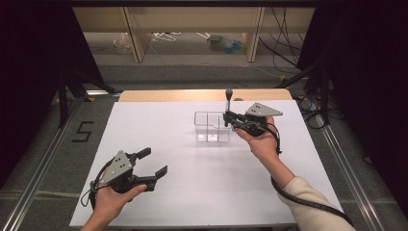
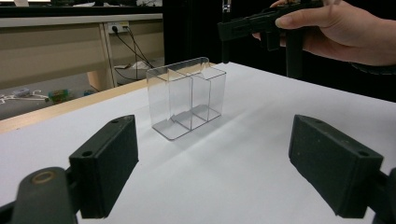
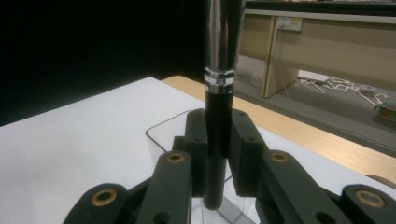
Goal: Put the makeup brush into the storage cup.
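Note:
A clear plastic organizer with several compartments stands on the white table, also seen as a clear box ahead of the left gripper. My right gripper is shut on a black and silver pen, held upright just over the organizer's right end. In the right gripper view the pen is clamped between the jaws, its lower tip above the organizer's rim. My left gripper rests near the table's front left, open, with nothing between its pads.
A wooden strip borders the table's far edge. Beyond it are shelf legs and cables on the floor. A "5" mark lies on the floor at the left. The right hand and its gripper hover above the organizer.

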